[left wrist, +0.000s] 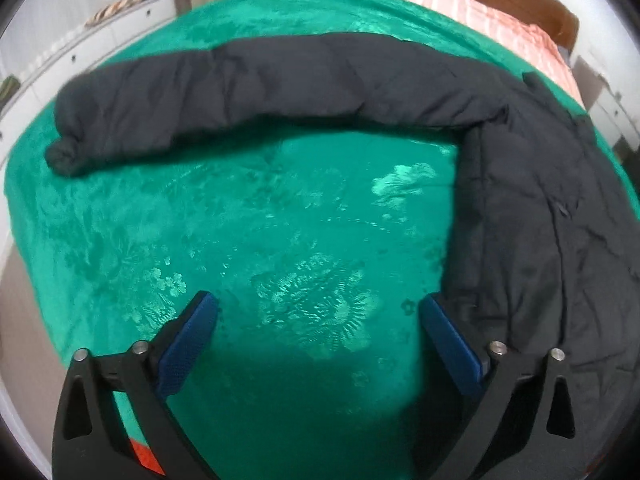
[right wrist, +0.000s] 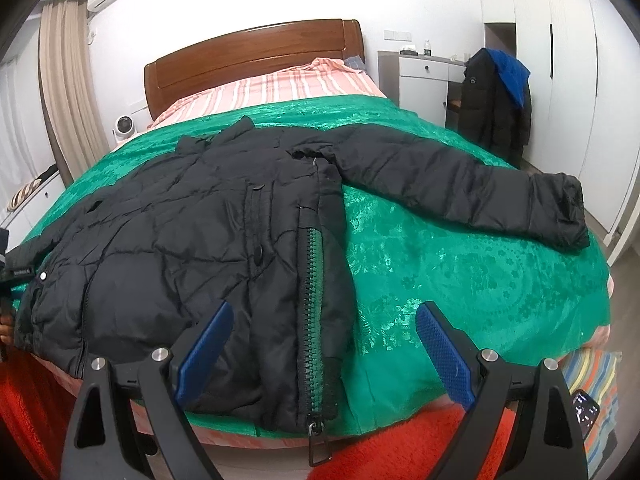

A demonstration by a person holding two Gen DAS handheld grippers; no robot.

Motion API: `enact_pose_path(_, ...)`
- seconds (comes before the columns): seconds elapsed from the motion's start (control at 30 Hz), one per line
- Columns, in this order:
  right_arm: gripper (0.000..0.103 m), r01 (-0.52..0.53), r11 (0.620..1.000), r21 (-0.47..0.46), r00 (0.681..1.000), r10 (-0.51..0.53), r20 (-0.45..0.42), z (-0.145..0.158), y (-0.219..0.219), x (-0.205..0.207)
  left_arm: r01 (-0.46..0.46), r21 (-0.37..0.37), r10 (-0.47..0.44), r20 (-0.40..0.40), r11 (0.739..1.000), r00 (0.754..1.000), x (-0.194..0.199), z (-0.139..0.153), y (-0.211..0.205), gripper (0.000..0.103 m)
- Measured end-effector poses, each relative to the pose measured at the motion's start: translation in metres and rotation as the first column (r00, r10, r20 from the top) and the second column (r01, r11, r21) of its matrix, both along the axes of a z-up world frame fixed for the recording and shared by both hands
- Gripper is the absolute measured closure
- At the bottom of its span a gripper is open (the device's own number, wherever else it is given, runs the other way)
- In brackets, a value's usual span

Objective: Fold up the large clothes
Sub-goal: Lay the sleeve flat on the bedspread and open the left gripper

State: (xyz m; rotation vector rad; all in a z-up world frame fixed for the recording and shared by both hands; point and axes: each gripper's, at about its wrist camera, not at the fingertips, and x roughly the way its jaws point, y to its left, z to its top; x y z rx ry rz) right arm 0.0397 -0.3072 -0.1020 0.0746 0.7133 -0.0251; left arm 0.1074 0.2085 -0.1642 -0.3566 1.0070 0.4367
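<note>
A black puffer jacket (right wrist: 192, 232) lies spread on a green blanket (right wrist: 460, 280) on a bed. Its zipper edge (right wrist: 310, 320) runs toward the foot, and its right sleeve (right wrist: 460, 188) stretches out to the right. In the left wrist view the left sleeve (left wrist: 224, 96) stretches across the blanket (left wrist: 260, 240), and the jacket body (left wrist: 540, 220) lies at the right. My left gripper (left wrist: 318, 306) is open and empty above bare blanket, beside the jacket's edge. My right gripper (right wrist: 324, 316) is open and empty above the jacket's hem near the zipper.
A wooden headboard (right wrist: 256, 52) and striped pink sheet (right wrist: 280, 84) are at the far end. Coats (right wrist: 496, 100) hang by a white cabinet (right wrist: 424, 80) at right. A red rug (right wrist: 400, 440) and a phone (right wrist: 586, 412) lie on the floor at the bed's foot.
</note>
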Motion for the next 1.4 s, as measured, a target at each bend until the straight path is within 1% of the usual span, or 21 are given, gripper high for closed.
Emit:
enact_pose_path(0.07, 0.011, -0.003, 1.000, -0.008, 1.000, 0.003, -0.004, 0.000, 0.002, 0.001, 0.008, -0.014, -0.008, 0.017, 1.000, 1.000, 0.000, -0.003, 0.001, 0.000)
enact_pose_path(0.2, 0.011, -0.012, 1.000, -0.015, 1.000, 0.012, -0.002, 0.000, 0.005, 0.002, 0.029, -0.013, -0.029, 0.031, 0.999, 0.999, 0.000, -0.006, 0.003, 0.000)
enact_pose_path(0.3, 0.006, -0.014, 1.000, -0.010, 1.000, 0.015, 0.011, 0.002, 0.005, -0.001, 0.041, 0.019, -0.041, 0.027, 0.999, 0.999, -0.002, -0.008, 0.000, 0.000)
enact_pose_path(0.43, 0.005, -0.012, 1.000, -0.014, 1.000, 0.012, 0.019, 0.003, 0.005, -0.002, 0.042, 0.055, -0.044, 0.046, 0.998, 0.998, -0.006, -0.012, 0.000, 0.000)
enact_pose_path(0.6, 0.005, -0.007, 1.000, -0.026, 1.000, 0.007, -0.003, 0.001, 0.006, 0.000, 0.045, 0.061, -0.049, 0.064, 0.997, 0.997, -0.010, -0.013, 0.000, 0.000)
enact_pose_path(0.77, 0.005, 0.006, 1.000, -0.015, 1.000, -0.007, -0.012, 0.000, 0.003, 0.000, 0.040, 0.074, -0.047, 0.100, 0.996, 0.994, -0.019, -0.011, -0.003, 0.000)
enact_pose_path(0.9, 0.005, 0.016, 1.000, -0.004, 1.000, -0.016, -0.011, 0.000, -0.002, -0.001, 0.025, 0.097, -0.037, 0.122, 0.995, 0.992, -0.024, -0.003, -0.004, 0.000)
enact_pose_path(1.1, 0.005, 0.019, 1.000, -0.005, 1.000, -0.019, -0.014, 0.000, -0.005, -0.002, -0.011, 0.164, -0.023, 0.203, 0.986, 0.979, -0.040, 0.018, -0.007, 0.000)
enact_pose_path(1.2, 0.005, 0.019, 1.000, -0.004, 1.000, -0.019, -0.020, -0.001, -0.005, -0.001, -0.015, 0.198, -0.027, 0.207, 0.980, 0.978, -0.046, 0.028, -0.009, 0.000)
enact_pose_path(1.3, 0.005, 0.021, 1.000, -0.001, 1.000, -0.021, -0.024, -0.002, -0.005, 0.000, -0.004, 0.209, -0.044, 0.224, 0.978, 0.974, -0.049, 0.040, -0.008, 0.000)
enact_pose_path(1.4, 0.005, 0.025, 1.000, 0.001, 0.999, -0.025, -0.030, -0.003, -0.005, 0.003, 0.001, 0.203, -0.053, 0.250, 0.979, 0.967, -0.054, 0.052, -0.003, 0.000)
